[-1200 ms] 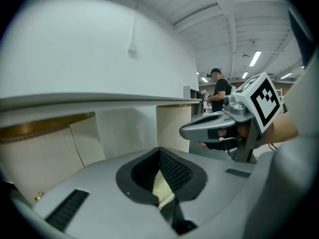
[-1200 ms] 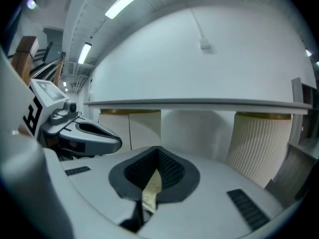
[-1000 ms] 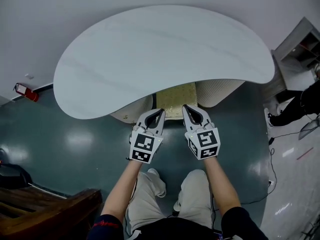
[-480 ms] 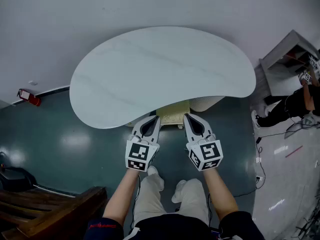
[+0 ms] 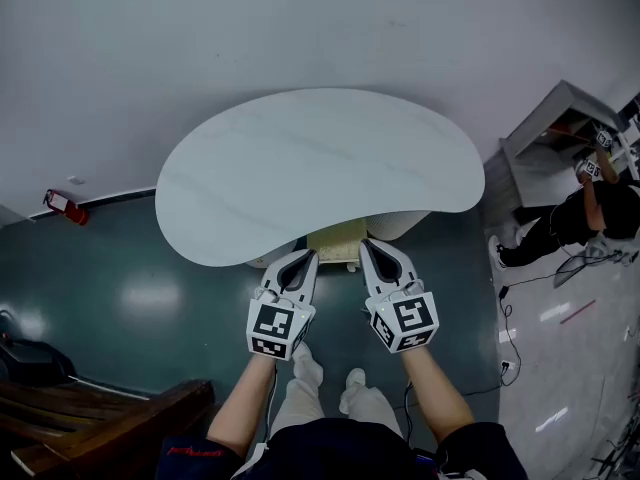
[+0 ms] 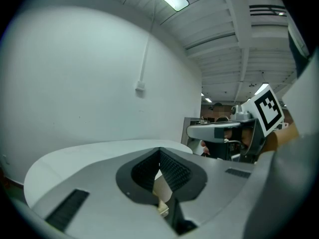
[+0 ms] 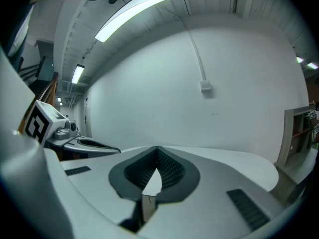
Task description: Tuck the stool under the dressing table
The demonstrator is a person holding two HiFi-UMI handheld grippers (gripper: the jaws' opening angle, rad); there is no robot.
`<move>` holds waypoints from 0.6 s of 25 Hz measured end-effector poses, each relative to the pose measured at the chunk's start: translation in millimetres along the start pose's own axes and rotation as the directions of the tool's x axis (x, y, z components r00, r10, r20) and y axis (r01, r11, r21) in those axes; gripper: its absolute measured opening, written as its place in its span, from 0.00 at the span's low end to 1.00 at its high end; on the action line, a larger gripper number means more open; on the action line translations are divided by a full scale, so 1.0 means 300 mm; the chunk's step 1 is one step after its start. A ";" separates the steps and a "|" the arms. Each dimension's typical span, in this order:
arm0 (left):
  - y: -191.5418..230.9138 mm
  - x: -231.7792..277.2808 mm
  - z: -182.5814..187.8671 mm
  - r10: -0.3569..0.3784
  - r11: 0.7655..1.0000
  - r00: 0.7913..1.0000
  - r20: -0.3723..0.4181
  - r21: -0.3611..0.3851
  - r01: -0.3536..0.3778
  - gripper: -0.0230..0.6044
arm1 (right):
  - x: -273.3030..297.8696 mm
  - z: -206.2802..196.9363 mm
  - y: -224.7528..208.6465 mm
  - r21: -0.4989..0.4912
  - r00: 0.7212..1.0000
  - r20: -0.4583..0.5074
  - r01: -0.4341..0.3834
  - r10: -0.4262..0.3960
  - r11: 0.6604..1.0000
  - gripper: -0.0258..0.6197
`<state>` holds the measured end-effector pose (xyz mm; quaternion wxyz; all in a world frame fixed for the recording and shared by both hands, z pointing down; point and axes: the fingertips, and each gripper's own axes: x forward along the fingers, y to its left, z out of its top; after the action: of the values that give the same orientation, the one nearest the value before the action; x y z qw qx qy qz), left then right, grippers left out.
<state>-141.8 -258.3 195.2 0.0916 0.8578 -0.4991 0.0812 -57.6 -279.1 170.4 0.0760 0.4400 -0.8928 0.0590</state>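
The dressing table (image 5: 320,168) is seen from higher up than a second ago. The stool (image 5: 338,240) is tucked under its 6 o'clock edge, only a yellow strip exposed. At the stool's 6 o'clock, the left gripper (image 5: 307,255) and right gripper (image 5: 368,243) are held shut, empty.

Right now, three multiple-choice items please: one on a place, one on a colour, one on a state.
1. Where is the pale yellow-seated stool? A) mostly under the white kidney-shaped tabletop B) on top of it C) tipped over
2. What colour is the glossy floor? A) red B) dark teal C) beige
3. How are the left gripper and right gripper? A) both shut, empty B) both wide open C) shut on the stool
1 A: only its front part shows. 2 B: teal round the tabletop. 3 A: each gripper view shows tips together, nothing between.
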 end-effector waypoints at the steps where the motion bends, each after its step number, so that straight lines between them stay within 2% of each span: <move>1: -0.019 -0.011 0.026 -0.006 1.000 1.000 0.005 0.018 0.006 0.06 | -0.018 0.014 0.001 0.000 1.000 0.002 -0.003 0.003 1.000 0.06; 6: -0.095 -0.046 0.113 -0.016 0.996 1.000 0.026 0.092 0.013 0.06 | -0.093 0.063 0.007 0.016 1.000 0.024 -0.013 0.012 1.000 0.06; 15: -0.255 -0.130 0.200 0.022 0.994 0.998 0.064 0.109 -0.029 0.06 | -0.243 0.117 0.046 -0.012 0.995 0.060 -0.085 0.086 0.996 0.06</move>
<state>-91.2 -202.7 122.1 0.0277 0.8572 -0.5075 0.0829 -27.6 -220.3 121.6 0.0485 0.4027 -0.9130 0.0444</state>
